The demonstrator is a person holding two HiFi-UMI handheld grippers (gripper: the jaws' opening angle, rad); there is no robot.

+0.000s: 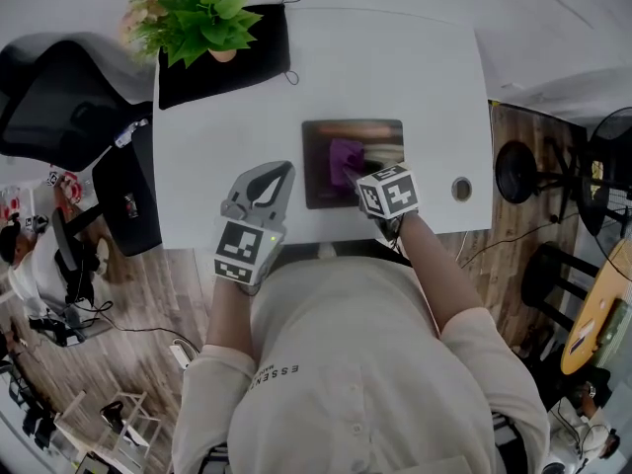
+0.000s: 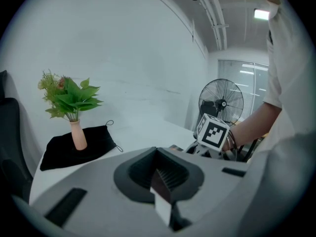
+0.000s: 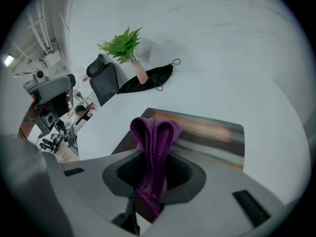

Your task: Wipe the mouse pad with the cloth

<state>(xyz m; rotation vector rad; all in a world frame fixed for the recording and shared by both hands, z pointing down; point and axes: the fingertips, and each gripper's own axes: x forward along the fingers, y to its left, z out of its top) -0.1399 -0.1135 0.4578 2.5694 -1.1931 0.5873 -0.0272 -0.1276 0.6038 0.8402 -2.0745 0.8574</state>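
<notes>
At the upper left of the head view, a leafy plant [image 1: 202,18] stands on a black fabric mat [image 1: 259,62] on the smooth white table [image 1: 415,67]. Lower centre, the left gripper [image 1: 277,177] has its ridged jaws pressed together on nothing. Right of it, the right gripper [image 1: 354,178] pinches a folded, knitted purple cloth [image 1: 346,154] over the dark rectangular mouse pad [image 1: 382,161].

Wide bare table [image 1: 395,57] left of and behind the pad [image 1: 380,136]; only the plant [image 1: 202,18] on its black cloth [image 1: 262,62] blocks the far left corner.
</notes>
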